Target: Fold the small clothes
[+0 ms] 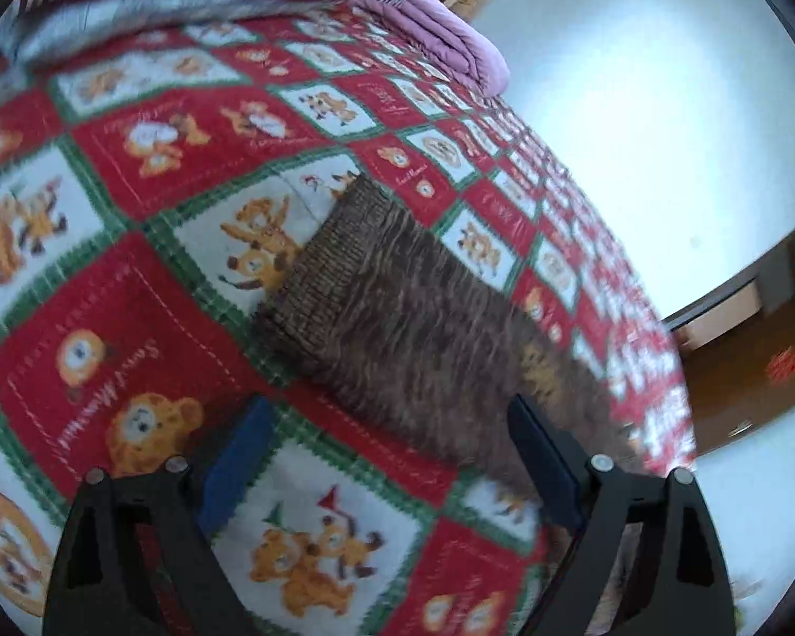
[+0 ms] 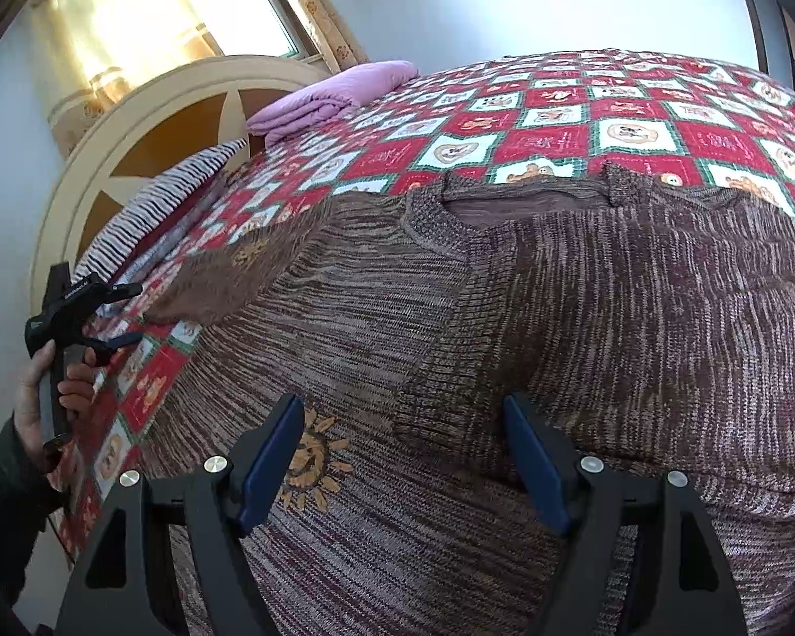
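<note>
Left gripper seen at far left of right wrist view, held in hand at bed edge, jaws spread, nothing between. Brown knit sweater laid flat on red-and-white bear quilt, one sleeve stretched over quilt. Right gripper poised above sweater, jaws apart, nothing clamped. Folded pink blanket seen beyond.

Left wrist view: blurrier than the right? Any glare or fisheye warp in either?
Left wrist: motion blur smears the quilt and sweater sleeve; the left gripper stays sharp. Right wrist: crisp knit on the sweater; the window and curtain are blown out by backlight. Both: fisheye bulges the bed, with dark corners.
</note>
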Motion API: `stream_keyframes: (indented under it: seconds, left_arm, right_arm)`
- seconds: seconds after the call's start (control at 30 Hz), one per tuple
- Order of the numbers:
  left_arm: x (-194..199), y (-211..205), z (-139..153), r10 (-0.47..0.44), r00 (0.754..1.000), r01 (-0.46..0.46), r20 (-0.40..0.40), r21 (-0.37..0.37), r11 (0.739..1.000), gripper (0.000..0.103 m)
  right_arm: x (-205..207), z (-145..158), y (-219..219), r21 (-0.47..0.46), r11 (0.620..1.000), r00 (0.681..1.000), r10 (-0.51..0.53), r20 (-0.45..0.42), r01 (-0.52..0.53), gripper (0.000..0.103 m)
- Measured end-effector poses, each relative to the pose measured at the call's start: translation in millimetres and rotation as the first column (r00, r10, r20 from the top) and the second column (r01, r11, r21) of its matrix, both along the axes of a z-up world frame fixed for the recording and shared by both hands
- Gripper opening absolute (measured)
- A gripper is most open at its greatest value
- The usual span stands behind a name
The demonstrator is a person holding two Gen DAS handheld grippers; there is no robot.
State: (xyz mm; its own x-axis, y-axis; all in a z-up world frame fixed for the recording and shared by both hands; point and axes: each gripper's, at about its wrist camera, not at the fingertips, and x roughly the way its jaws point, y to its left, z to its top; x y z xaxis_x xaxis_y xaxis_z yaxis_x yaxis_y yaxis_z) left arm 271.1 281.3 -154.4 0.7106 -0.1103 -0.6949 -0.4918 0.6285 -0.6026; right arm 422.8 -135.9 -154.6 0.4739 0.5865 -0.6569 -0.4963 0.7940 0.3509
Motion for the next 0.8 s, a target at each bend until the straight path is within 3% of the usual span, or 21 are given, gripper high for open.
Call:
stream_keyframes:
  seconds: [0.23, 0.37, 0.6, 0.7, 0.77, 0.8]
  left_arm:
    - [12.0, -3.3, -5.8, -0.015, 1.000, 0.016, 0.024, -0.039, 0.999, 0.077]
    - [18.4, 4.0, -8.5, 0.028, 0.999, -0.027, 0.043, -0.008, 1.000, 0.070]
    - [28.1, 10.4, -9.9, 0.075, 0.997, -0.075, 0.036, 0.006, 0.997, 0.066]
    - [26.9, 10.9, -10.6, 0.091, 0.996, -0.092, 0.007, 0.039, 0.995, 0.042]
    - [23.1, 16.6, -15.4, 0.112, 0.994, -0.111, -0.019, 0.047, 0.993, 0.013]
    - [19.9, 21.2, -18.4, 0.119, 0.993, -0.119, -0.016, 0.023, 0.993, 0.013]
  right_arm:
    - [0.2, 1.1, -4.5, 0.030, 0.999, 1.000, -0.013, -0.002, 0.013, 0.078]
    - [0.1, 1.6, -6.0, 0.038, 0.999, 1.000, -0.019, 0.000, 0.019, 0.078]
    - [0.5, 1.9, -9.2, 0.055, 0.998, 1.000, -0.025, -0.002, 0.025, 0.078]
    - [0.7, 1.5, -10.7, 0.062, 0.998, 1.000, -0.026, -0.003, 0.026, 0.078]
    - [0.6, 1.2, -11.6, 0.066, 0.997, 1.000, -0.027, -0.004, 0.027, 0.078]
    - [0.4, 1.2, -12.0, 0.069, 0.997, 1.000, -0.028, -0.004, 0.028, 0.078]
